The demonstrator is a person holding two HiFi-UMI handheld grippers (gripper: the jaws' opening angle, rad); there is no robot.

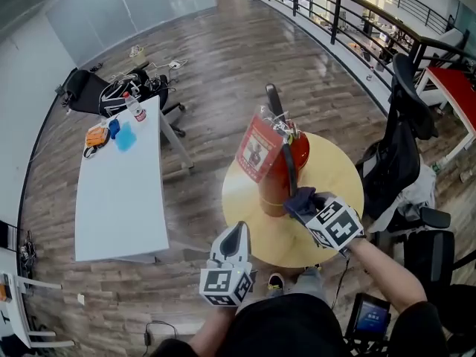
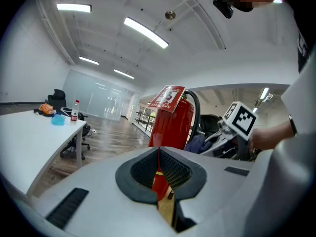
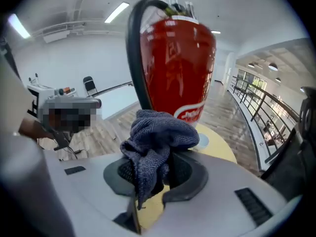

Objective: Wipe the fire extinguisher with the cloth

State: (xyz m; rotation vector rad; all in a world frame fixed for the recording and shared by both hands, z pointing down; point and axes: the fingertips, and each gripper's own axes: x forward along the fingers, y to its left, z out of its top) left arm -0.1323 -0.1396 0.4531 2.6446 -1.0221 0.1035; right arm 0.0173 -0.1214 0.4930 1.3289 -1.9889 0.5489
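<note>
A red fire extinguisher (image 1: 277, 171) with a black hose (image 1: 285, 155) and a red tag (image 1: 258, 149) stands upright on a round yellow table (image 1: 335, 171). My right gripper (image 1: 306, 205) is shut on a dark blue-grey cloth (image 1: 299, 198), which lies by the cylinder's near right side. In the right gripper view the cloth (image 3: 157, 141) bunches out of the jaws of my right gripper (image 3: 155, 171), just in front of the extinguisher (image 3: 178, 68). My left gripper (image 1: 239, 230) hovers at the table's near left edge. The left gripper (image 2: 159, 168) is shut and empty, pointing at the extinguisher (image 2: 173, 125).
A long white desk (image 1: 123, 192) at the left carries a bottle (image 1: 134, 107) and small blue and orange items. Black office chairs (image 1: 123, 88) stand behind it. Another black chair (image 1: 398, 162) is close on the table's right. A railing (image 1: 357, 21) runs along the back.
</note>
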